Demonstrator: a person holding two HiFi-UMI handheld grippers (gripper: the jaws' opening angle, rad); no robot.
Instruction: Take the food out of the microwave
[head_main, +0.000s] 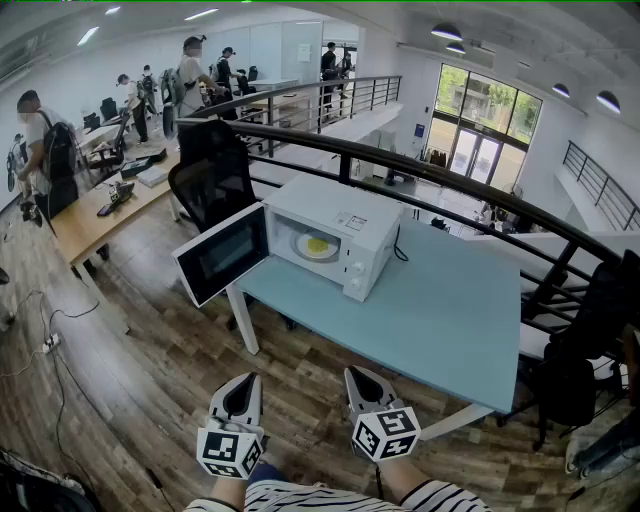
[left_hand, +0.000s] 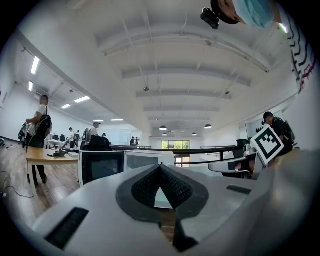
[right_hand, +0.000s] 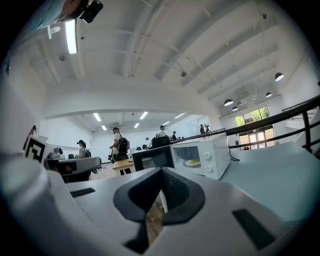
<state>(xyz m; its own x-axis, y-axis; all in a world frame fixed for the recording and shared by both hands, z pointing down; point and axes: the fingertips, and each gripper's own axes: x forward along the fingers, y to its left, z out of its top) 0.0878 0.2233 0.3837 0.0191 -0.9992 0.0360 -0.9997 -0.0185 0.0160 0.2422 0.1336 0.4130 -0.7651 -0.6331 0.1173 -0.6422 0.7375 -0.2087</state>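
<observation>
A white microwave (head_main: 335, 228) stands on the far left part of a pale blue table (head_main: 450, 315), its door (head_main: 222, 255) swung wide open to the left. Inside lies a white plate with yellow food (head_main: 316, 246); the right gripper view shows the same food (right_hand: 192, 162) in the open microwave (right_hand: 210, 155). My left gripper (head_main: 245, 380) and right gripper (head_main: 358, 376) are side by side over the wooden floor, short of the table's near edge and well away from the microwave. Both are shut with nothing between the jaws. In the left gripper view the door (left_hand: 100, 167) is ahead of the left gripper (left_hand: 160, 168).
A black office chair (head_main: 212, 170) stands behind the microwave door. A black railing (head_main: 450, 175) runs behind the table. Another dark chair (head_main: 575, 375) sits at the table's right end. Desks with several people are at the far left. Cables (head_main: 45, 345) lie on the floor.
</observation>
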